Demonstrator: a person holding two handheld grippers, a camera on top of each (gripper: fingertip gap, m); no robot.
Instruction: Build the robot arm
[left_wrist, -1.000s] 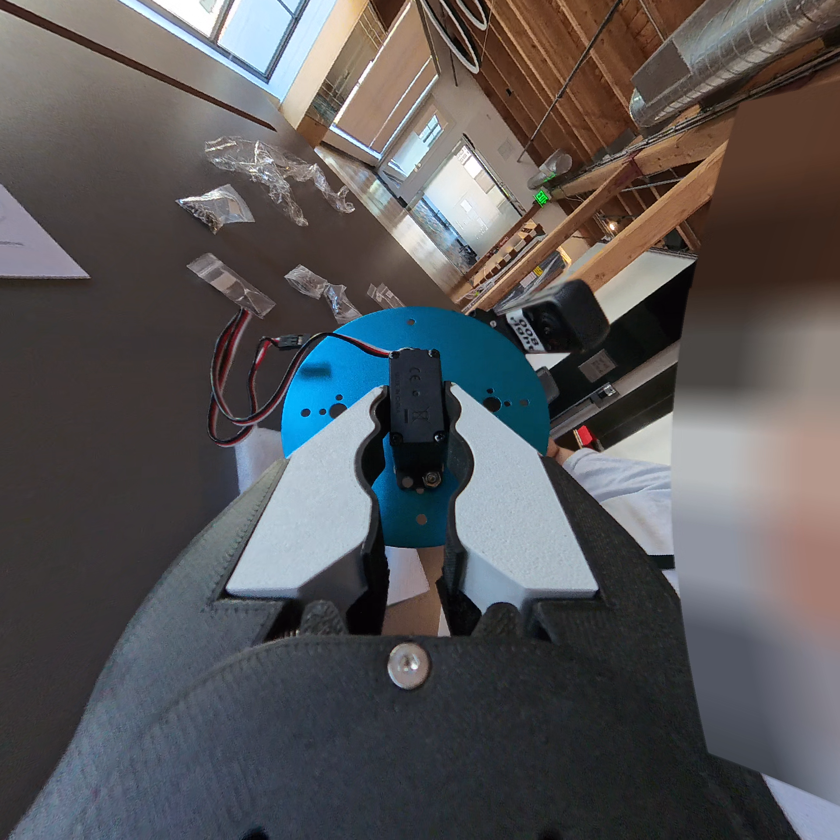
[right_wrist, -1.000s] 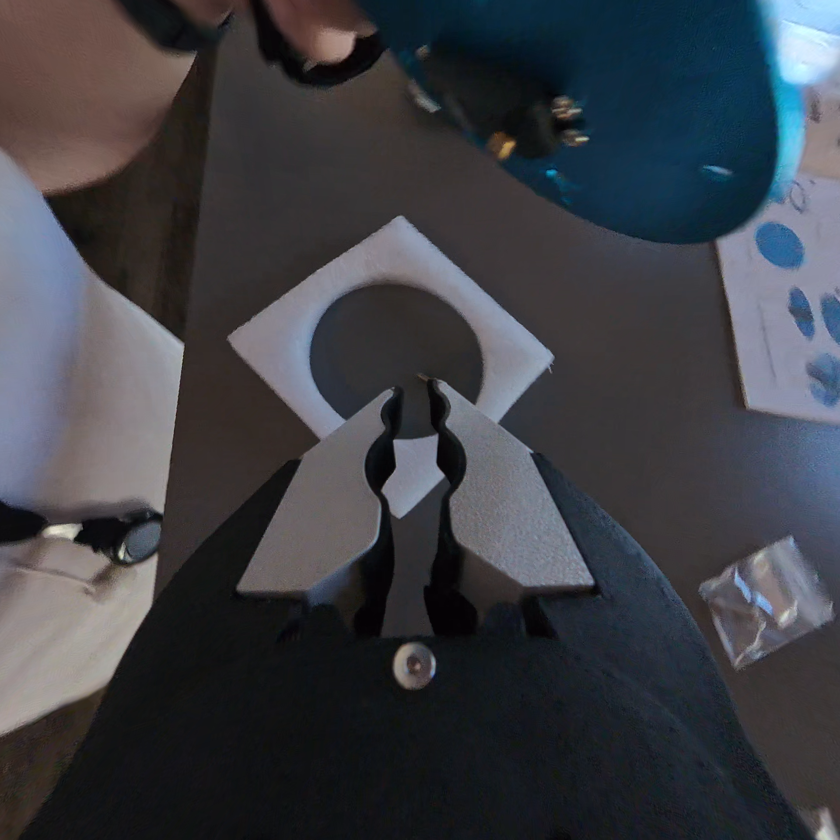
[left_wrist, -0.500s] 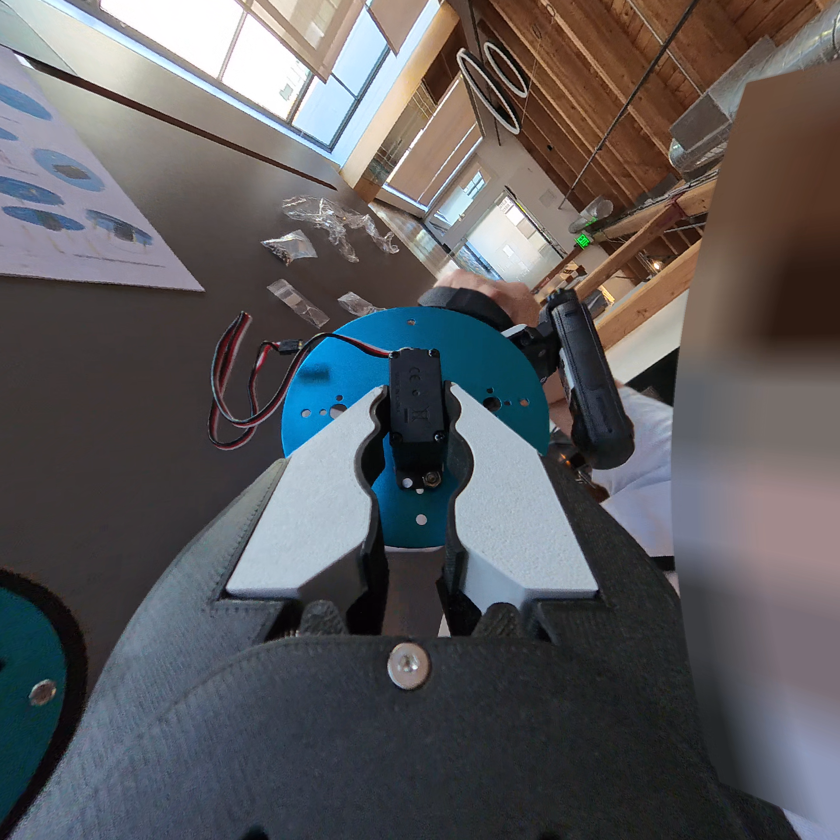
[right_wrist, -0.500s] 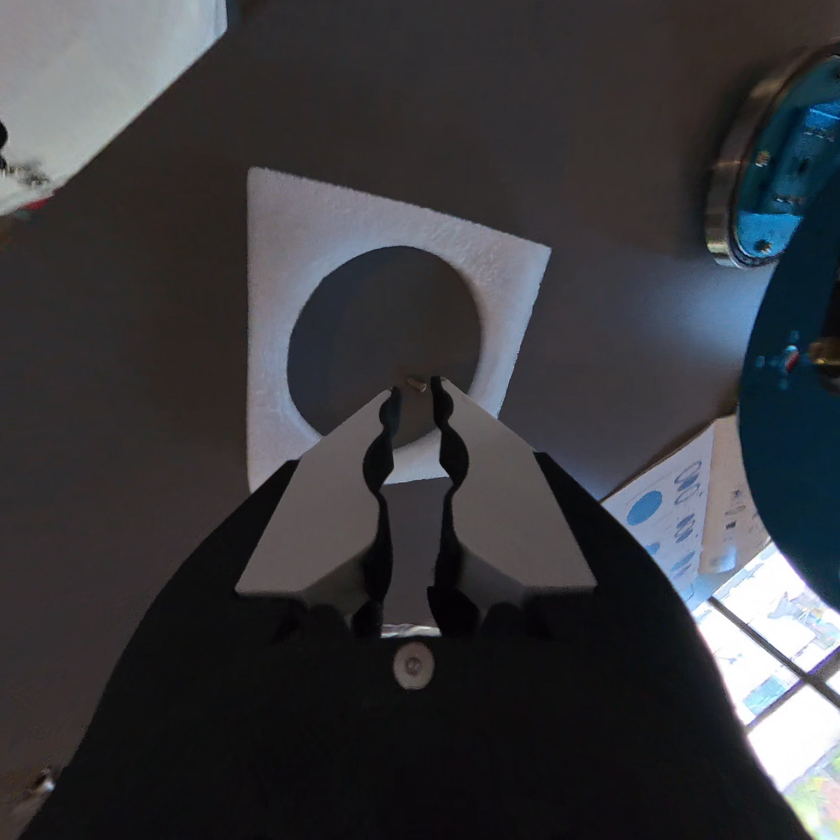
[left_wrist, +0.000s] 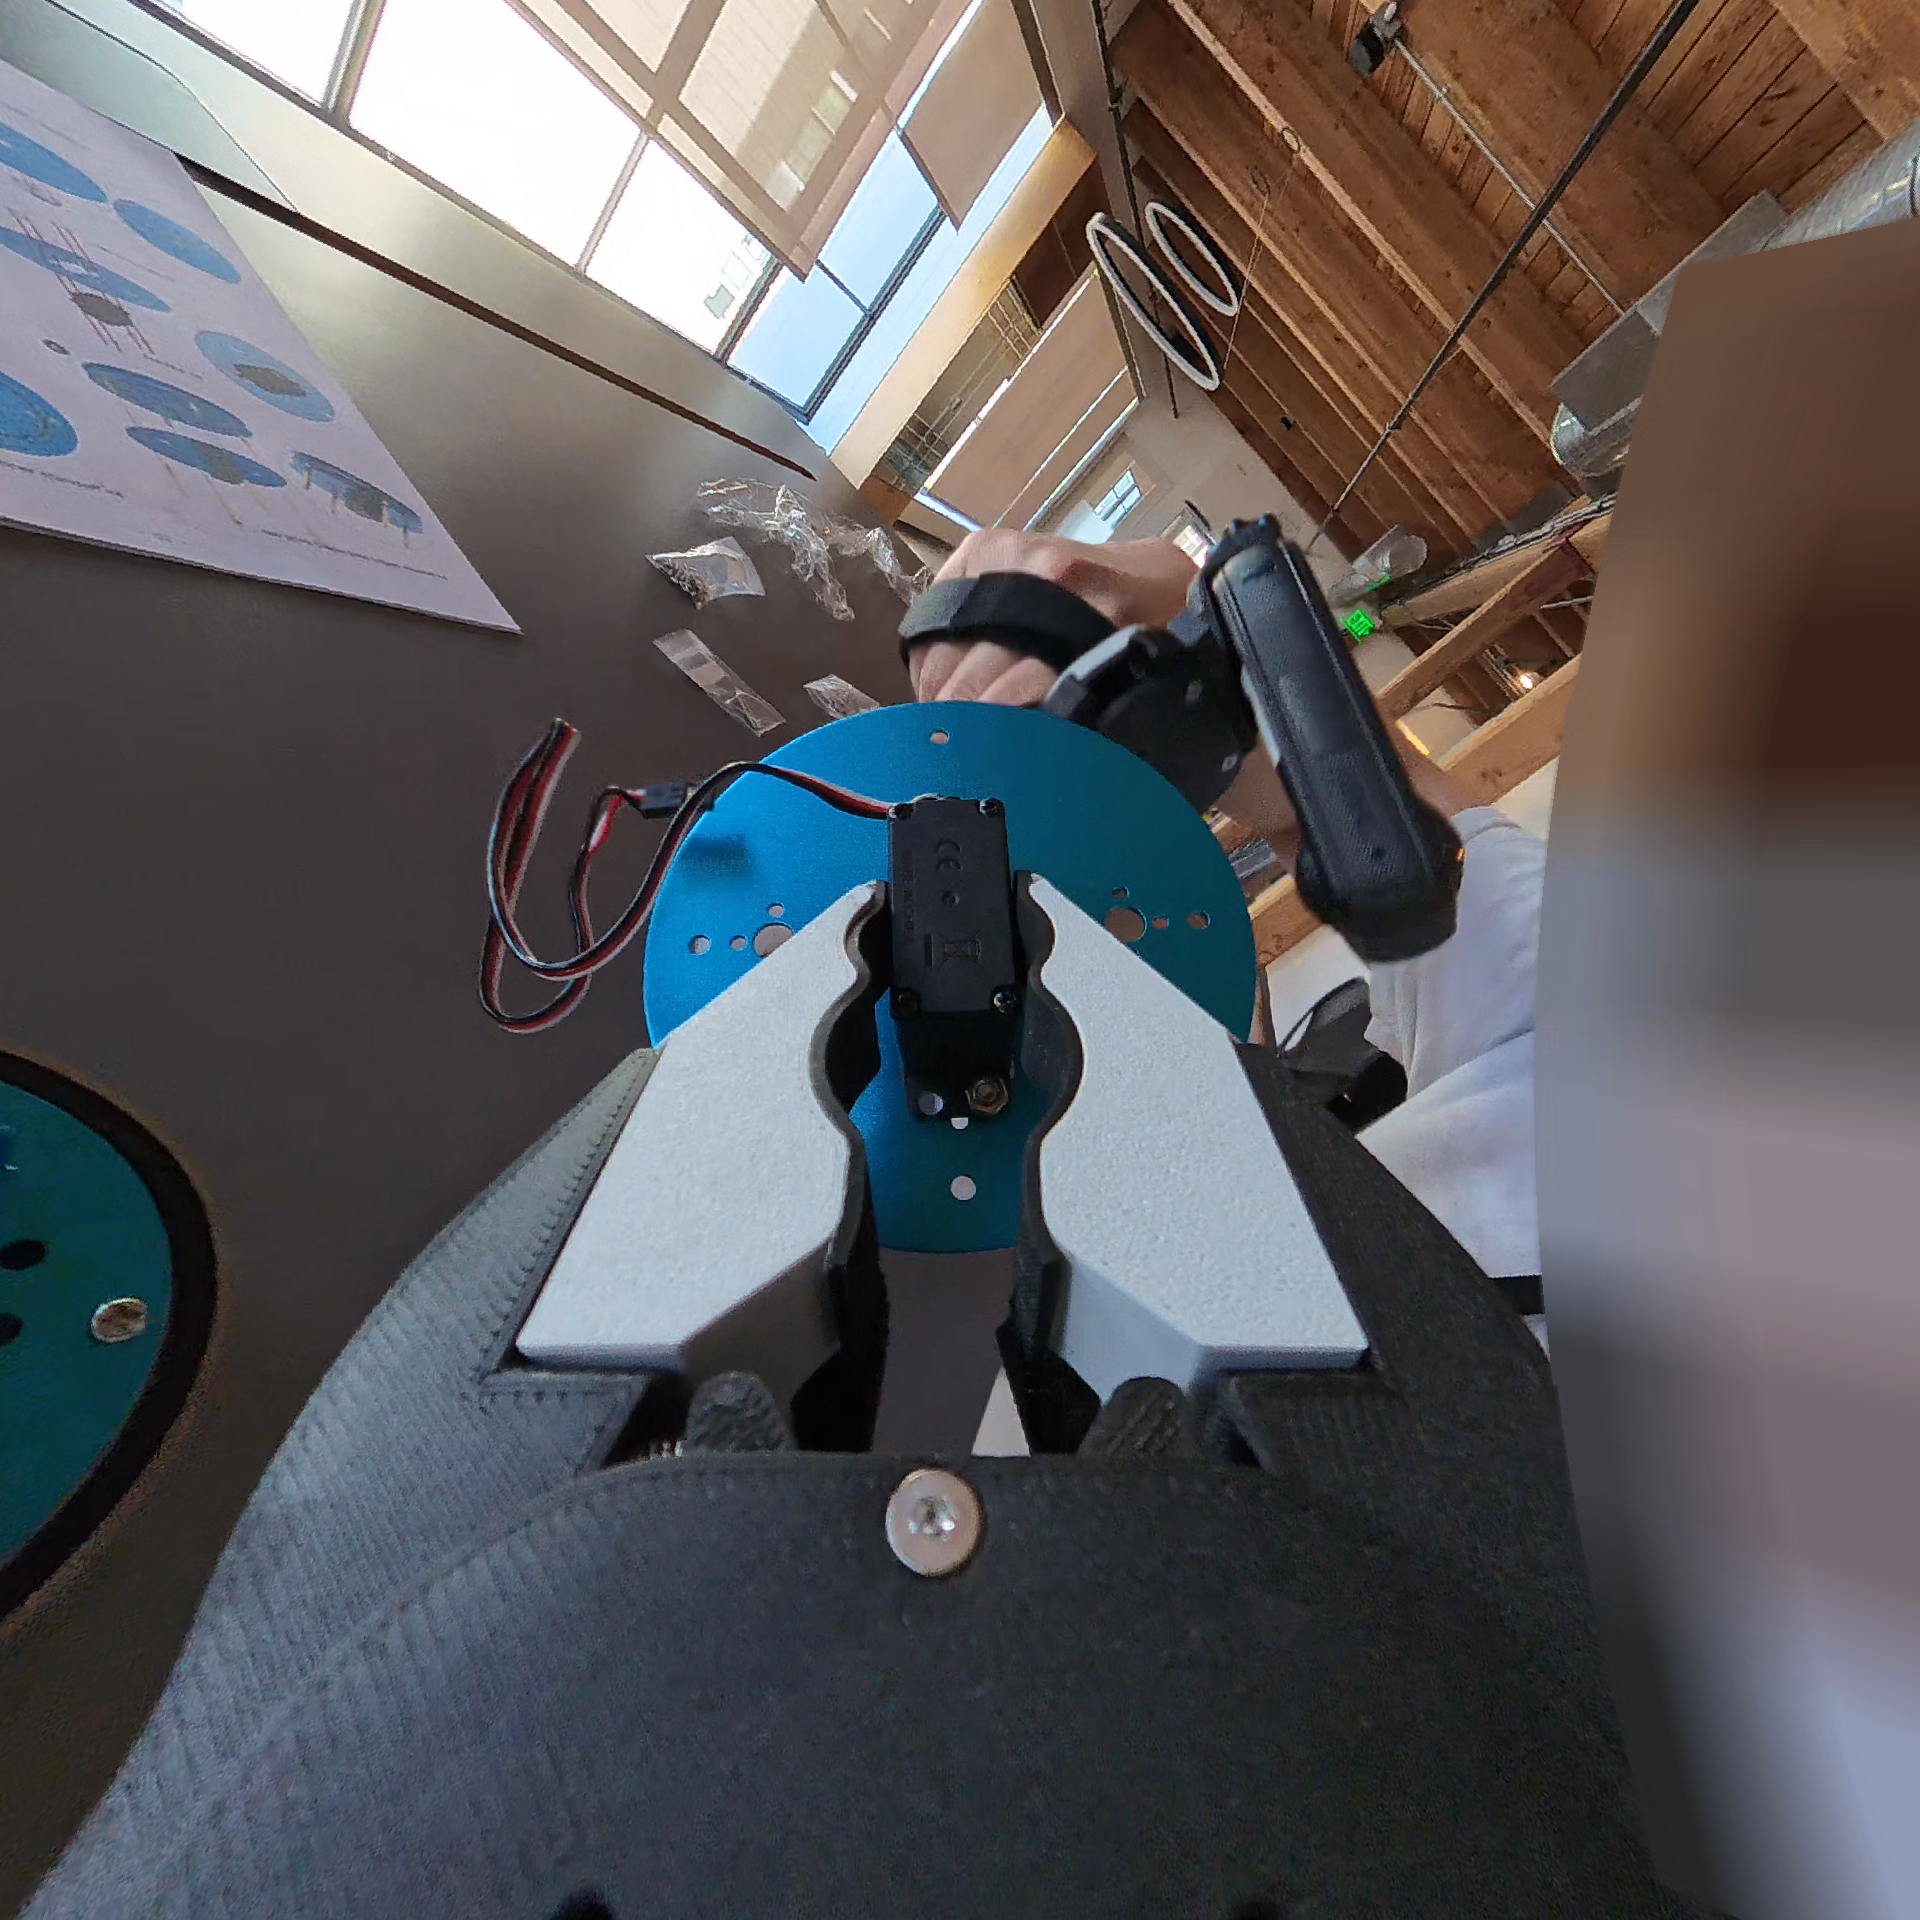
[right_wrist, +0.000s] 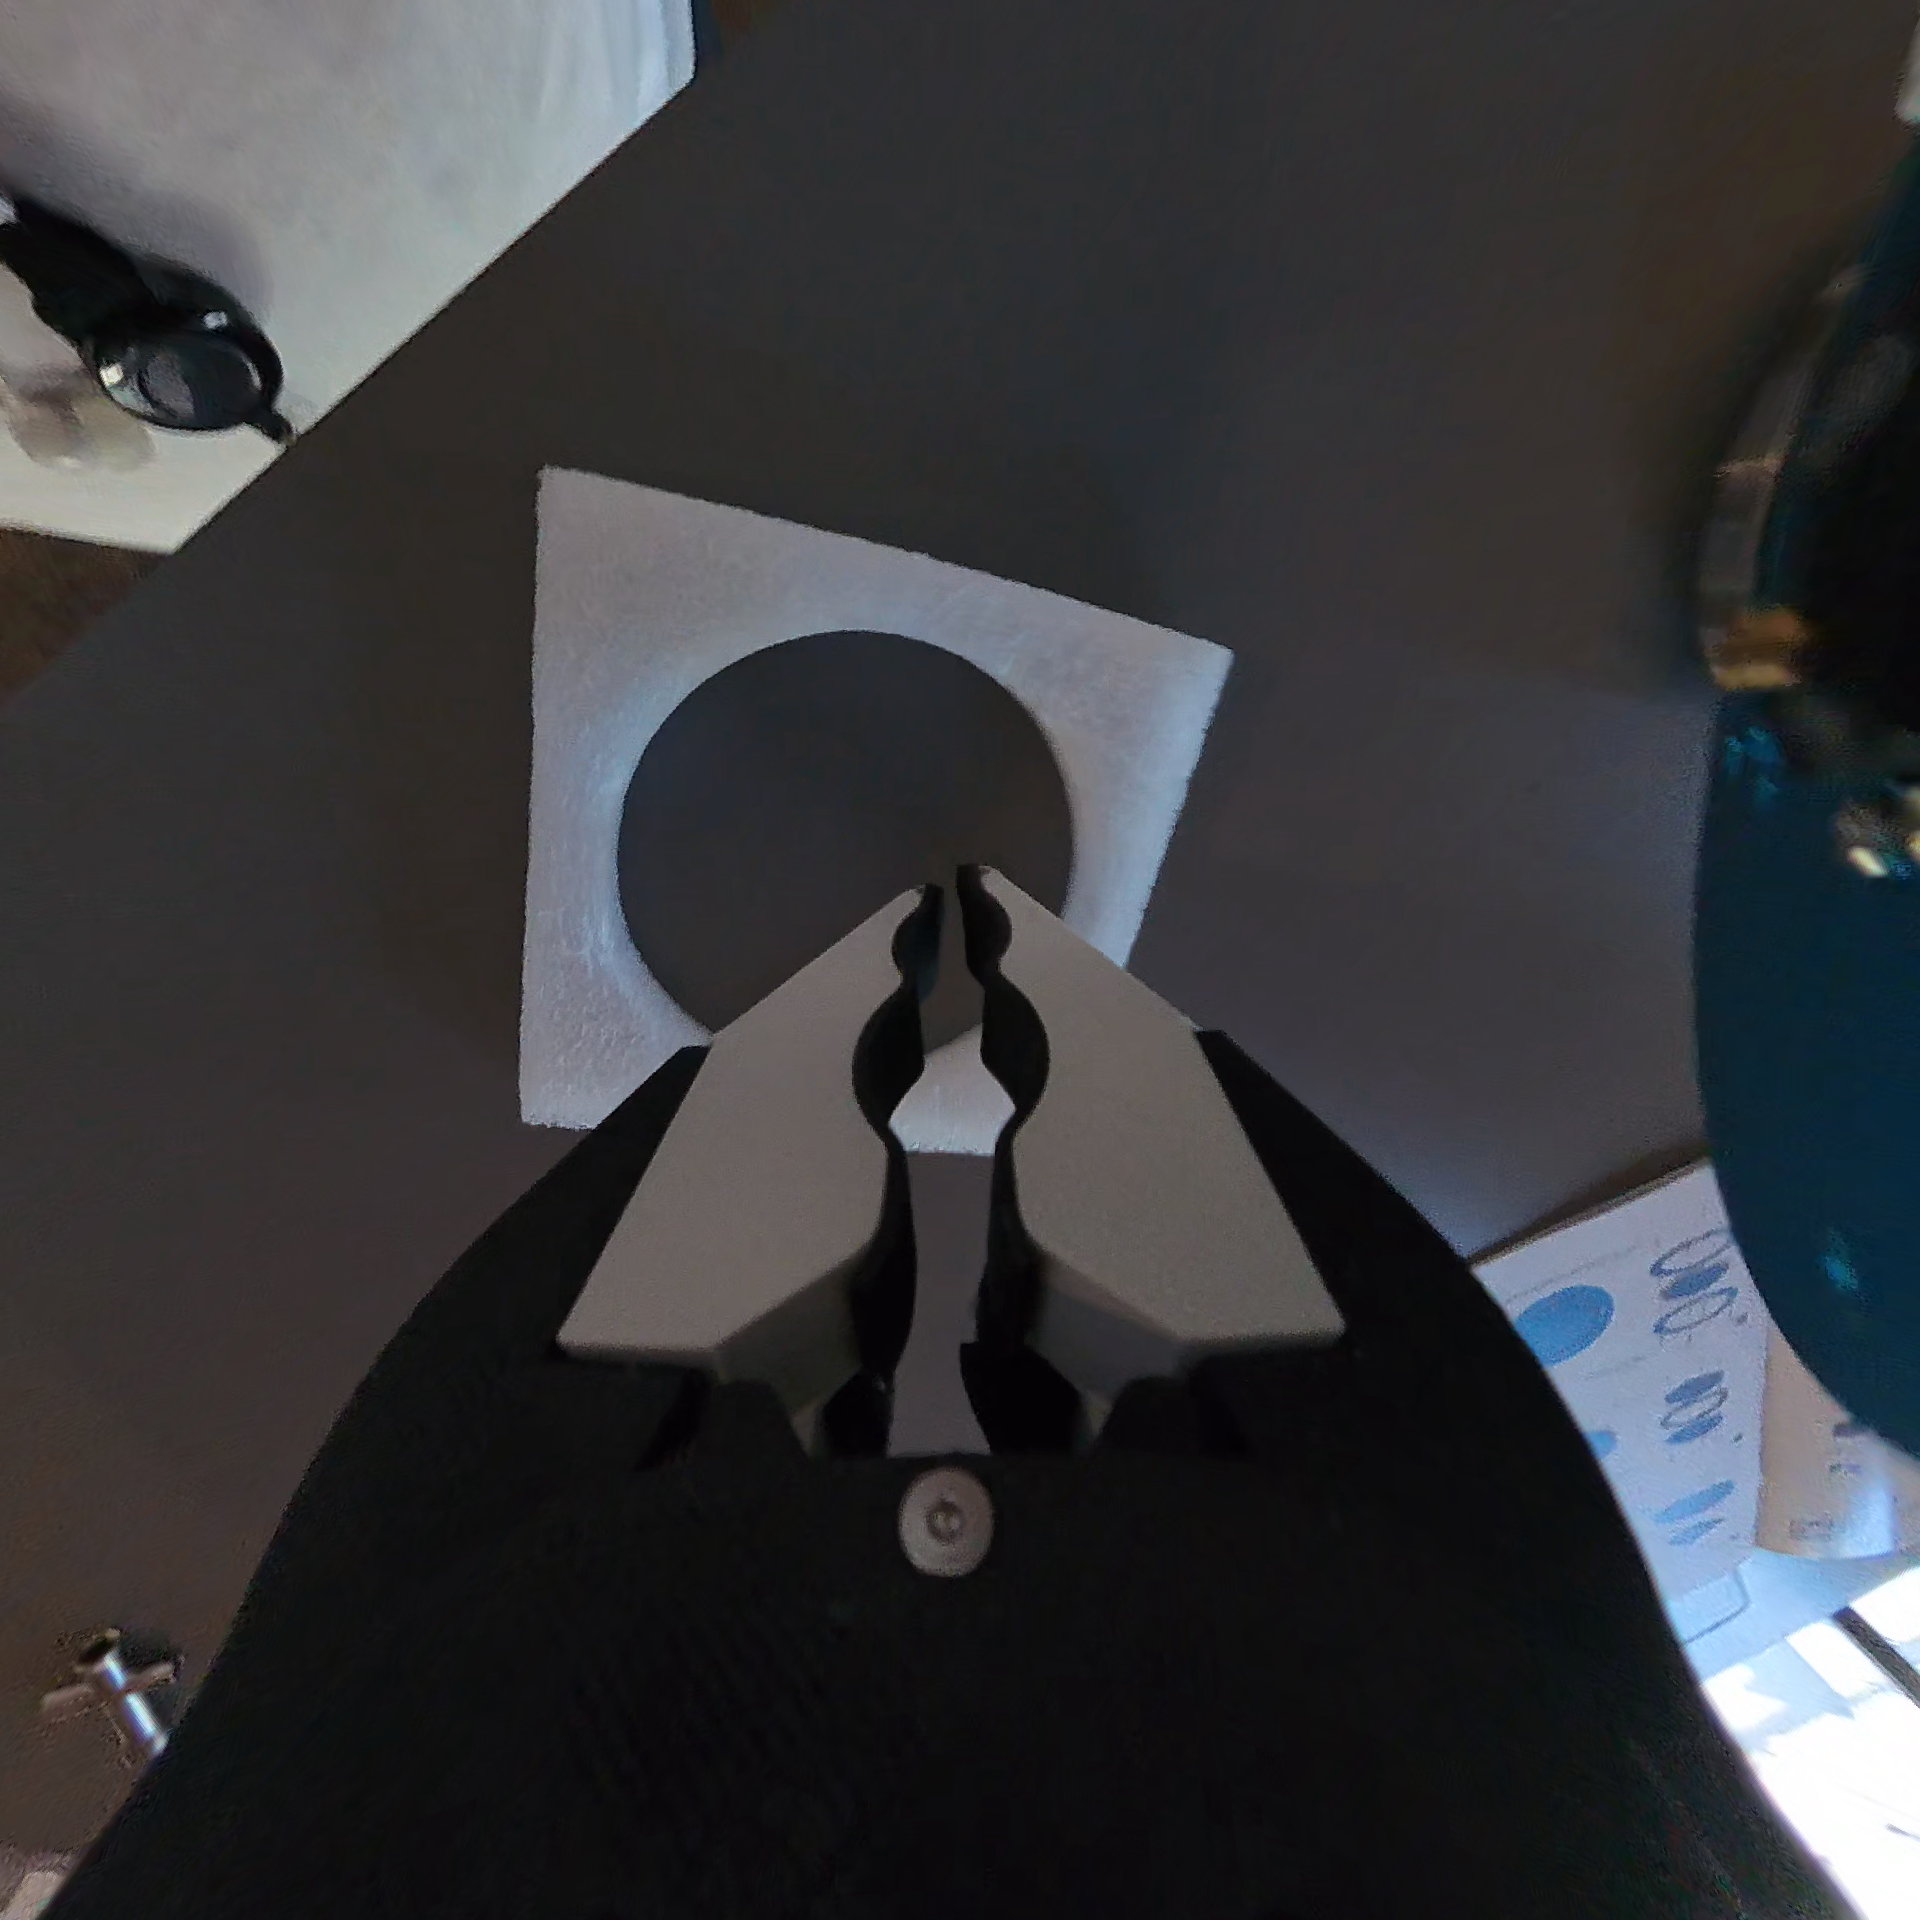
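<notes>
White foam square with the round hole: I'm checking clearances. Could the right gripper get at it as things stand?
Probably yes. The right gripper, nearly closed, hangs directly over the foam square, with nothing visible between them; the blue disc sits off to the side.

Black servo (left_wrist: 951, 935) bolted upright on a blue perforated disc (left_wrist: 1091, 821), centre frame, clamped between the left gripper's (left_wrist: 948, 914) fingers; red-black-white lead (left_wrist: 540, 883) loops left.

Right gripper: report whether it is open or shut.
Shut, or nearly: the right gripper has its fingers almost meeting at the tips, above the white foam square.
</notes>
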